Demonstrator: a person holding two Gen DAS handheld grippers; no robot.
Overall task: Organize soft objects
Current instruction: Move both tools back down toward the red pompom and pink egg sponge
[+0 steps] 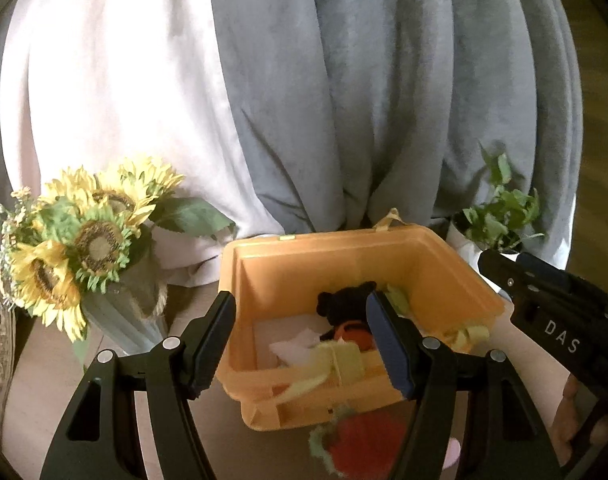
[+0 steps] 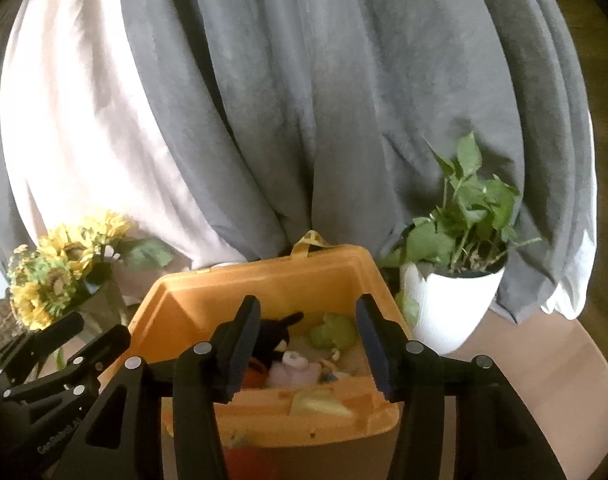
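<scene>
While both my grippers hang open, a red plush [image 1: 364,442], perhaps a strawberry, lies outside the orange bin's [image 1: 436,264] near wall, directly below my left gripper [image 1: 301,344]; my right gripper [image 2: 308,346] hovers over the bin.

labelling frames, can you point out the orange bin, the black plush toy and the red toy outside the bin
orange bin [image 1: 344,256]: left wrist view, on its inner back wall.
black plush toy [image 1: 344,304]: left wrist view, on its dark body inside the bin.
red toy [image 1: 364,446]: left wrist view, on its blurred red middle, in front of the bin.

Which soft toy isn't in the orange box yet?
The red and green one, lying on the table just in front of the orange box. The black toy and the others already sit inside.
</scene>
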